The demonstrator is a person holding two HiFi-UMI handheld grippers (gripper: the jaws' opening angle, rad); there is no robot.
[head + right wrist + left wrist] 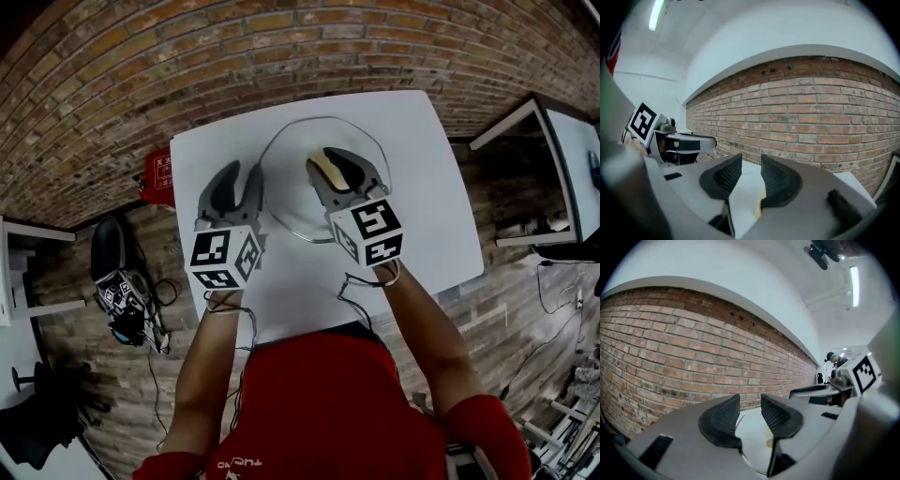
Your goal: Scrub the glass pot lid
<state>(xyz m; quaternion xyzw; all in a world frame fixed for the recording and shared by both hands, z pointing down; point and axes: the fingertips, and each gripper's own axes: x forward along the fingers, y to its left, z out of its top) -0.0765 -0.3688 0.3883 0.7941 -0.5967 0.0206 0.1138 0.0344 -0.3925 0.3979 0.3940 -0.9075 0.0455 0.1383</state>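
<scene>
the round clear glass pot lid (287, 192) is laid flat below the right gripper (339, 162), beside the left gripper (242, 174); both jaws are held open and empty.

Your work surface is a white table (441, 225) standing on a brick-pattern floor (112, 112). A red box (160, 176) with white print lies on the floor just beside the table's left edge. Further to your left, a device with square markers (120, 294) lies among dark cables. A second table (562, 141) stands on your right, well apart. Ahead: a brick wall (684, 352), and overhead a strip light (854, 284).
</scene>
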